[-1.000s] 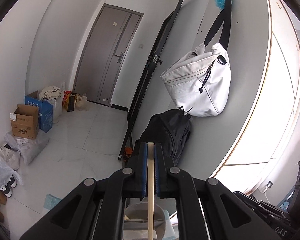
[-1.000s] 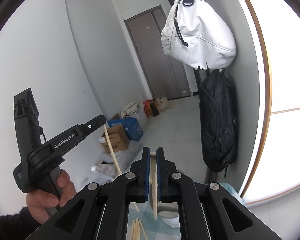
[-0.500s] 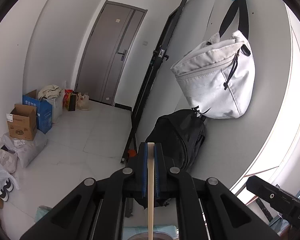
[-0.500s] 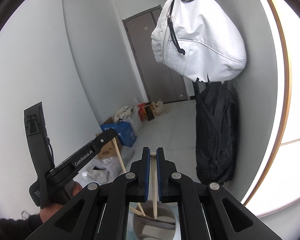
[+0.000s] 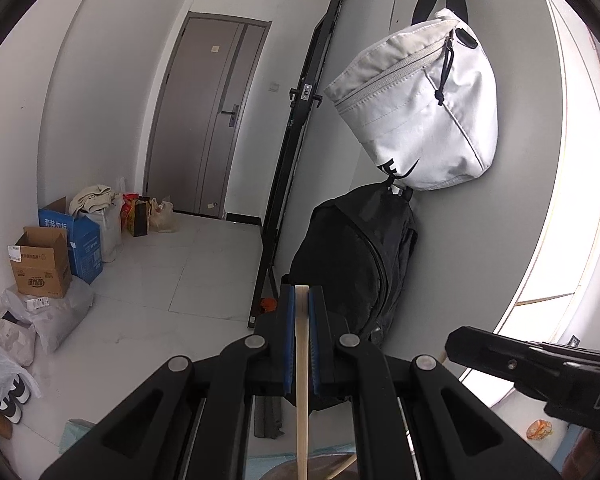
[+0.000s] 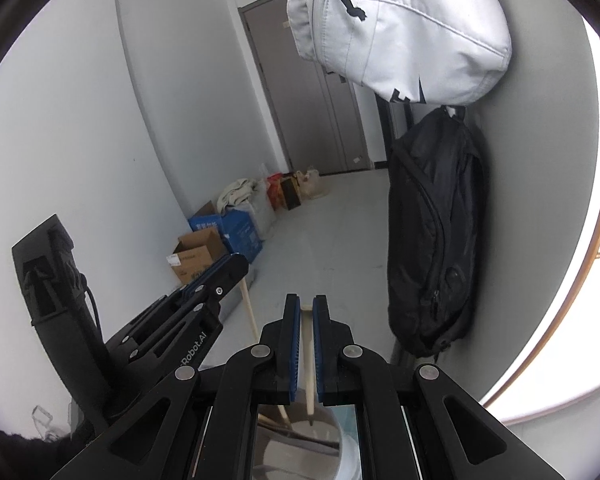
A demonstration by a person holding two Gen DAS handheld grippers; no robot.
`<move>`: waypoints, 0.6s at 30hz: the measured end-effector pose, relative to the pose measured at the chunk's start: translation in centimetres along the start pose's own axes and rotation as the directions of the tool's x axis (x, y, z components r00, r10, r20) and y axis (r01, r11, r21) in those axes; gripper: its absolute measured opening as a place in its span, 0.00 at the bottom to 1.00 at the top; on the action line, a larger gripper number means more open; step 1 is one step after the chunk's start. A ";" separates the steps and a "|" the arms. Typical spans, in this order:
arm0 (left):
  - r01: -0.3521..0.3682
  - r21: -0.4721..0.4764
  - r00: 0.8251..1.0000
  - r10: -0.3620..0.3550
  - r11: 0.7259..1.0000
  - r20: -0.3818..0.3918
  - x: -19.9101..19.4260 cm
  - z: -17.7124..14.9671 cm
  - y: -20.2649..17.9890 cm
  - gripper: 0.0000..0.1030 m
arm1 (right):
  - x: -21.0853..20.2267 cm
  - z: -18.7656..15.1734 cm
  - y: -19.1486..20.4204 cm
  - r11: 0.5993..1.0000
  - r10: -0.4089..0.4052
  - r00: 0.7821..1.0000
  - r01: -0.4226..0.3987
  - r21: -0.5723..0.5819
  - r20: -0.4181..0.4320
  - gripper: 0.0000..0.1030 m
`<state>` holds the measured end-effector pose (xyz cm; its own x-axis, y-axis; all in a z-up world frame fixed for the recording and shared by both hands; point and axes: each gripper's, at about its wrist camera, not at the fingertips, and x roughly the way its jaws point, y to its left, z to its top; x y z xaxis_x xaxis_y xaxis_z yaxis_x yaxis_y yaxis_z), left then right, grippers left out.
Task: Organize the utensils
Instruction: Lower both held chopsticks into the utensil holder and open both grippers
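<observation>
My left gripper and right gripper each clamp a pale wooden chopstick, now lower over the round grey metal cup, open tiled floor ahead.

L gripper | blk frame | blue pads | silver screws

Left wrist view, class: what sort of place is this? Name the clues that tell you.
Probably the entrance hall of a flat. A grey front door with a lever handle closes the far end, a white fabric sling bag hangs on the wall above a black backpack, and cardboard boxes sit on the tiled floor.
</observation>
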<state>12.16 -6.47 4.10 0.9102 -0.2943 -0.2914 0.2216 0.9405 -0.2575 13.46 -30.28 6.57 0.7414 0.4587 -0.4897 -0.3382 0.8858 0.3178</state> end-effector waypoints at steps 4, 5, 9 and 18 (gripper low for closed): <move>0.024 -0.001 0.999 -0.024 1.000 -0.032 -0.2 0.0 0.4 0.03 | 0.5 -0.7 -0.2 1.000 0.013 1.000 -0.012 0.012 -0.026 0.05; 0.034 -0.006 0.998 -0.034 0.999 -0.045 -0.4 0.1 0.7 0.03 | 0.6 -0.9 -0.2 1.000 0.016 0.999 -0.015 0.016 -0.032 0.05; 0.078 -0.006 0.990 -0.079 0.997 -0.118 -0.6 0.1 1.1 0.03 | 1.4 -1.2 -0.4 0.998 0.044 0.998 -0.042 0.040 -0.050 0.05; 0.119 -0.049 0.928 -0.129 0.992 -0.349 0.3 -0.6 1.6 0.03 | 2.6 -2.1 -0.5 0.982 0.138 0.986 -0.123 0.145 -0.097 0.09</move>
<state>12.56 -5.20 3.03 0.6943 -0.4536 -0.5588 0.3112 0.8893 -0.3351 14.31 -29.42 3.39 0.6278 0.5808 -0.5182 -0.3392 0.8033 0.4895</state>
